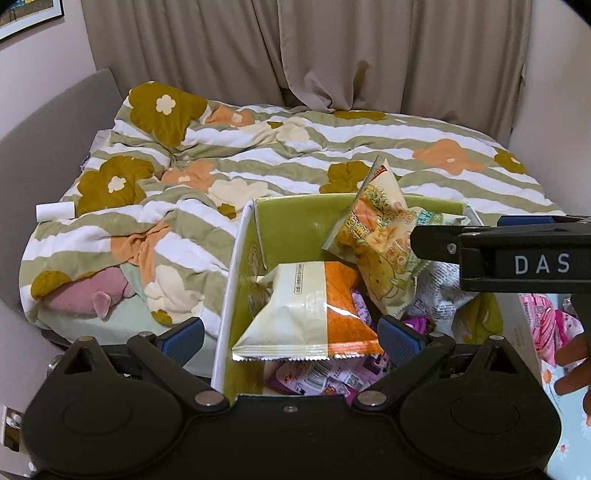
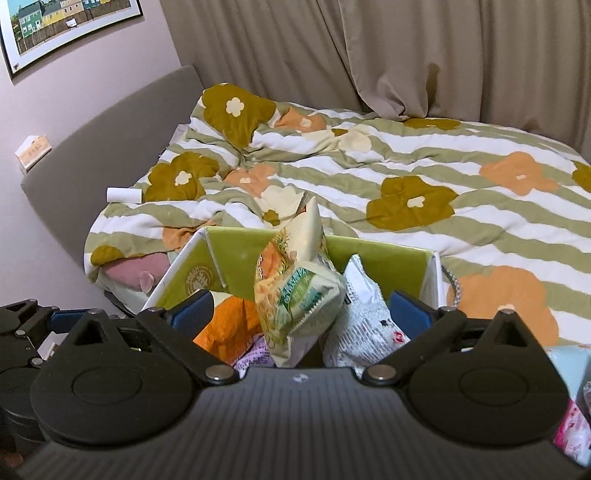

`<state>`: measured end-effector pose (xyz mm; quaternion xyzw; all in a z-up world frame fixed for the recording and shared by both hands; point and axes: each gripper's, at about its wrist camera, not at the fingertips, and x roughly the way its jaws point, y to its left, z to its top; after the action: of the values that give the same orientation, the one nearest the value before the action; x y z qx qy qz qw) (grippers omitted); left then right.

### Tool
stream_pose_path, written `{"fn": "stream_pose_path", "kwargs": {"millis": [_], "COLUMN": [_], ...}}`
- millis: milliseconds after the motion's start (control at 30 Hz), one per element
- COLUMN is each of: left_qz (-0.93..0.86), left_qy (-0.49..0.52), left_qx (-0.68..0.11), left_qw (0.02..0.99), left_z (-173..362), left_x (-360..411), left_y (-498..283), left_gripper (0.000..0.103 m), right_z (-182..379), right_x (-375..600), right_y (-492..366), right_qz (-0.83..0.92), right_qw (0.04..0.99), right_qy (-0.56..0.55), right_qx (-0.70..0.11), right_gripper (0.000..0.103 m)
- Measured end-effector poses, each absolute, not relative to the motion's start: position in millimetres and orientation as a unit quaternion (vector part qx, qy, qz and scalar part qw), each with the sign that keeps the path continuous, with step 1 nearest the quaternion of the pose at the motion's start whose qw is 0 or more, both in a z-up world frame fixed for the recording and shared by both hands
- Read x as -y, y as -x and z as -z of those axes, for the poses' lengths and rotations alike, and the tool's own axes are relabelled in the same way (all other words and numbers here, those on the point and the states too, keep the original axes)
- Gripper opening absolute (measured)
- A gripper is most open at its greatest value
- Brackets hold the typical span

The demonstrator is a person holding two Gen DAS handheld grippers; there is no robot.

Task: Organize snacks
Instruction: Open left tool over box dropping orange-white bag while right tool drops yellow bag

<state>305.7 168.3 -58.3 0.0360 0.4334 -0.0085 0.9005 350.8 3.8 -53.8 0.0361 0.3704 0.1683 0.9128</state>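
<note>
The green-lined white cardboard box [image 1: 295, 218] stands on the bed, filled with snack packets lying at mixed angles. In the left wrist view a cream-and-orange foil packet [image 1: 310, 314] lies tilted at the box's 7 o'clock corner, its crimped seam toward the camera. At 1 o'clock from it a pale yellow printed snack bag [image 1: 380, 240] stands on end, one corner above the box rim. Purple wrappers [image 1: 321, 376] lie beneath, and a white crinkled packet with black print [image 2: 362, 317] sits at the 3 o'clock side. The left gripper [image 1: 291, 336] has its blue pads spread wide on either side of the cream-and-orange packet, with no visible contact. The right gripper [image 2: 301, 312] likewise stands wide open over the box, the yellow bag between its pads but not clamped. In the left view its body bears the letters "DAS"; packet lettering is too small to read. The box rests against a rumpled quilt of green and white stripes with large flowers [image 1: 258, 155]. Beige curtains [image 1: 332, 48] hang at 12 o'clock, and a framed picture of coloured houses [image 2: 66, 26] hangs at 10 o'clock on a pale wall.
</note>
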Motion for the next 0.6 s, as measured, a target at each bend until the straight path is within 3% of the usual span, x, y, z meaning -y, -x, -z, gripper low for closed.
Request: {"fn": "stream_pose_path", "kwargs": {"millis": [600], "left_qz": [0.043], "left_qy": [-0.042], "left_qx": [-0.379], "left_qw": [0.923], "left_z": [9.1], "left_x": [-154.0], "left_y": [-243.6], "left_gripper": [0.102], "right_z": [-3.3], "right_x": [22.6], "right_y": [-263.5], "right_qz": [-0.121], "right_qw": [0.939], "right_qy": [-0.040], "right_qx": [-0.320], "right_gripper": [0.103]}}
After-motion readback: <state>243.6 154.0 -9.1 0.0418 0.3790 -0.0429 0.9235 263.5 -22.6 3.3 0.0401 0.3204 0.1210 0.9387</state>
